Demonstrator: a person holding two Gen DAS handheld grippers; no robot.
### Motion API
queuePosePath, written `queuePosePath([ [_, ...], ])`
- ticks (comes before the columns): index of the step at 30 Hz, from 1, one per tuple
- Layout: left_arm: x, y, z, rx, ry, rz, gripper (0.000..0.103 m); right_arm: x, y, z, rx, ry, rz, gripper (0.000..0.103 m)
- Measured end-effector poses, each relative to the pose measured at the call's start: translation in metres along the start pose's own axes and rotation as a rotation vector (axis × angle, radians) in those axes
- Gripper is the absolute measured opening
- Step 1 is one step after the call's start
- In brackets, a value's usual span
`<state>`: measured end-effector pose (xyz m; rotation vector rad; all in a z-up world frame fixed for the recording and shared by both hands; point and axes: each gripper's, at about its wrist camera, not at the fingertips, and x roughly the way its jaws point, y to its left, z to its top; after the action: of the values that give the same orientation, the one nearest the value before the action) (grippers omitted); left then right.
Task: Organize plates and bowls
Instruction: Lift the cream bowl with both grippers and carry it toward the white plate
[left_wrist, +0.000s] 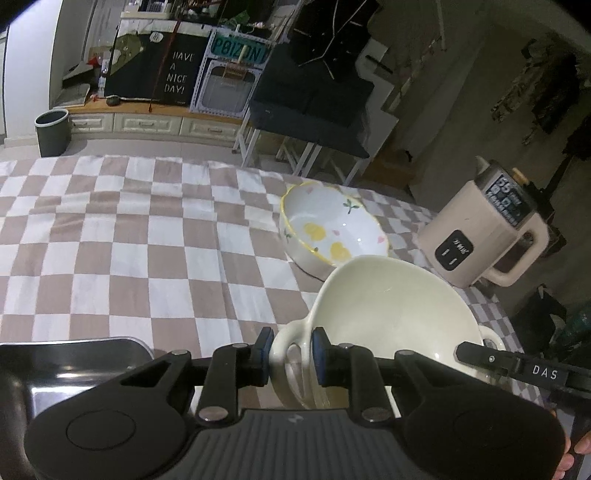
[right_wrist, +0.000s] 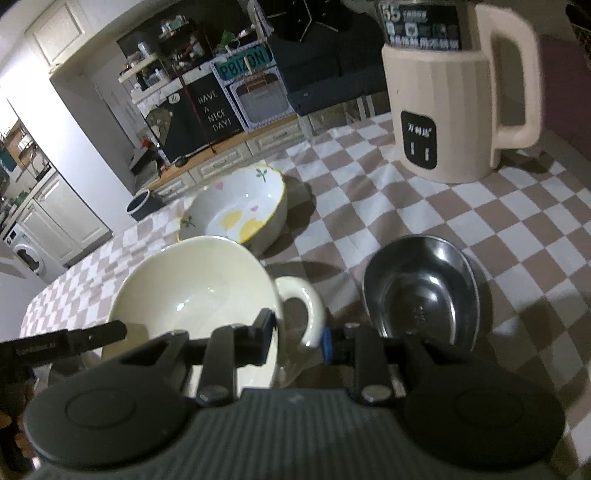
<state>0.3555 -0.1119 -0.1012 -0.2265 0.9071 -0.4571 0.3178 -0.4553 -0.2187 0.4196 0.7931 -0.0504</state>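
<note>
Both grippers tilt downward over the checked tablecloth (left_wrist: 147, 236), one at each loop handle of a glossy cream bowl (left_wrist: 391, 306). The left gripper (left_wrist: 291, 356) pinches the near handle between its blue-edged pads. The right gripper (right_wrist: 297, 334) stands around the opposite handle, its pads apparently pressed on it. Just ahead of both lies a flower-painted bowl (left_wrist: 332, 225) with a wavy yellow rim; right of the right gripper sits a round steel bowl (right_wrist: 421, 295). Beyond stands a ribbed beige kettle (right_wrist: 443, 110). A black board (left_wrist: 175, 77) reads "HAVE A NICE DAY!"; a teal plate (left_wrist: 240, 50) reads "P8IZON".
</note>
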Motion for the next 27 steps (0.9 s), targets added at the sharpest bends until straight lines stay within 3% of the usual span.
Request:
queuePosePath([
  [17,-0.11,-0.016,-0.026,-0.012,-0.138,0.0,0.023,-0.076,0.02,-0.025,0.002,-0.06,0.095,0.031],
  [27,-0.17,-0.003,-0.056,-0.043,-0.214,0.016,0.023,-0.103,0.046,-0.046,-0.031,-0.08,0.162,0.031],
])
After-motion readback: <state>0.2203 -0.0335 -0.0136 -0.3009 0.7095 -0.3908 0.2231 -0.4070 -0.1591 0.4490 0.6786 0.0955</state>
